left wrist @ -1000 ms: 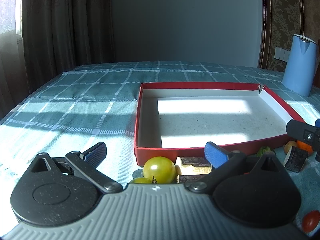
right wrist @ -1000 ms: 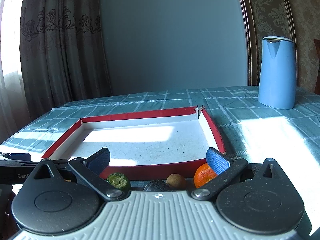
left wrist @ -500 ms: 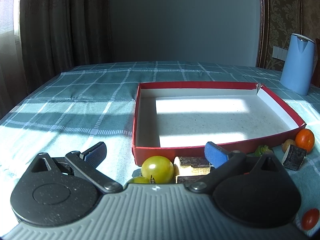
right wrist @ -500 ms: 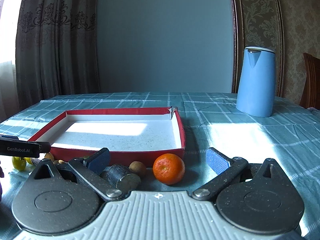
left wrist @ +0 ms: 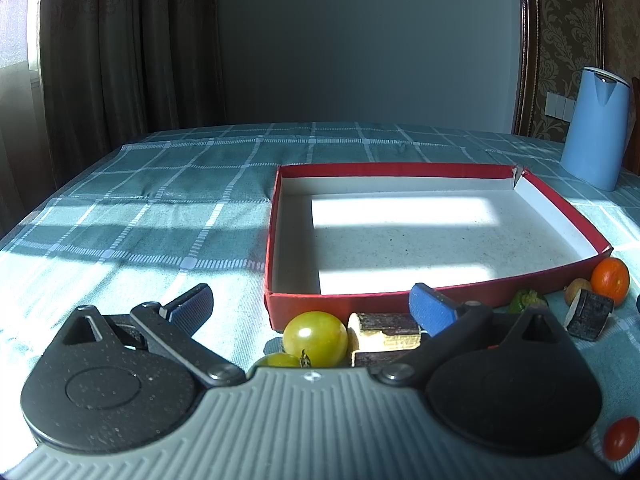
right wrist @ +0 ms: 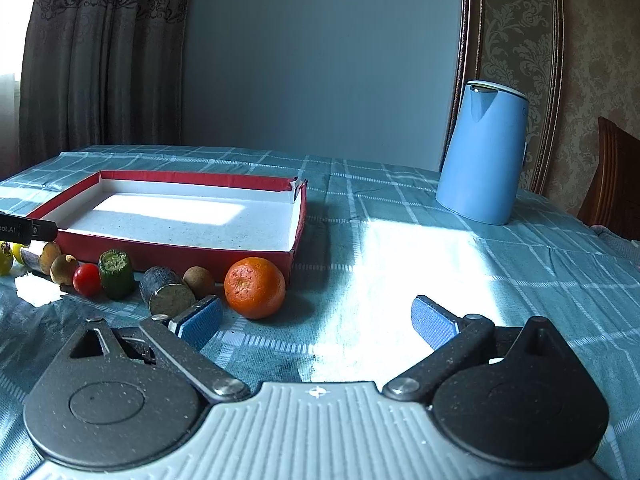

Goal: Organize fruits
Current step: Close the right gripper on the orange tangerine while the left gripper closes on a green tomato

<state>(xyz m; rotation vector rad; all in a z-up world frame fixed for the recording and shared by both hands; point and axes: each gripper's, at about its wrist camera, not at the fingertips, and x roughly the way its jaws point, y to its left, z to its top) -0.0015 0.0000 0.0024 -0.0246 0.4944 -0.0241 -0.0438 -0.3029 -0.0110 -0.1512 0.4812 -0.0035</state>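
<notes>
The red box sits on the checked tablecloth with nothing in it, so by my reading the sorting has not begun; the fruits lie in a loose row on the cloth along its near wall. The right gripper is released, its jaws wide with only bare cloth between them, though they have just been closing a little; the orange lies ahead and to the left of it, just beyond the left pad and by the box's near right corner, apart from the fingers. Further left along the row come a small brown fruit, a dark cut cylinder, a green stub, a small red tomato and another brown fruit. The left gripper is also released, spread wide, with a green tomato between its fingers and not pressed by either pad; a cut cane piece lies beside it, its long axis running crosswise, toward the right pad. The orange is nearer the right hand, and taking it likely calls for a shift to the left to centre it in the jaws; the green tomato belongs to the left hand. A blue kettle stands well apart at the far right.
</notes>
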